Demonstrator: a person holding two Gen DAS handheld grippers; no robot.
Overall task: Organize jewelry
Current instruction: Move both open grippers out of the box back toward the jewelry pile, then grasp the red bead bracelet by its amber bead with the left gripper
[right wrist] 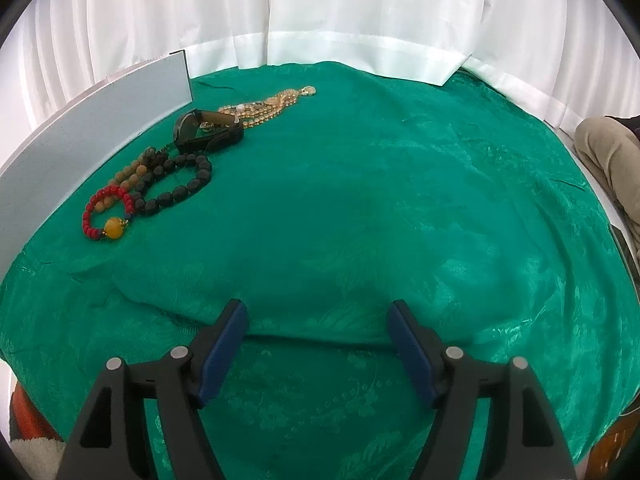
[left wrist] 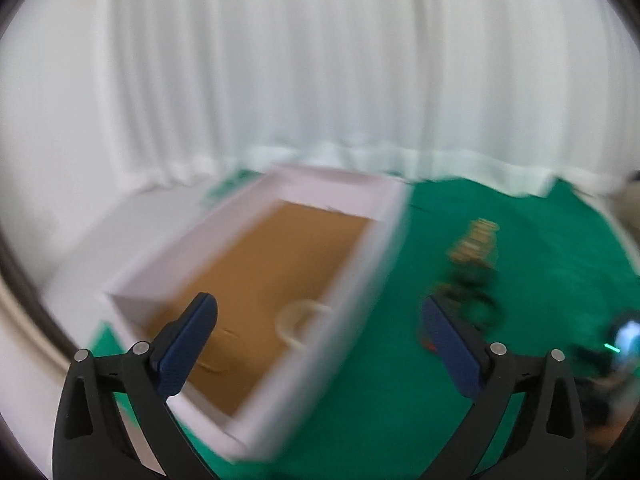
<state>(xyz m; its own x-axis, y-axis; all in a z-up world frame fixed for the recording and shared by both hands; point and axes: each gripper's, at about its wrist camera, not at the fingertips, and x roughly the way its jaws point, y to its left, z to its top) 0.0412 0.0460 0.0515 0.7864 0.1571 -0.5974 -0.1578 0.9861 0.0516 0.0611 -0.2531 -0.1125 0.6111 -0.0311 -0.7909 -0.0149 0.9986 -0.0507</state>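
A white box with a brown cardboard floor lies on the green cloth in the blurred left wrist view; a pale bangle rests inside it. My left gripper hangs open above the box's near corner, nothing between its fingers. To its right the jewelry pile shows as a blur. In the right wrist view the pile is sharp: a red bead bracelet with a yellow bead, a black bead bracelet, a dark bangle and gold chains. My right gripper is open over bare cloth, well short of the pile.
The box's outer wall stands just left of the pile. White curtains close the back of the table. A person's trouser leg shows at the right edge. Green cloth covers the table.
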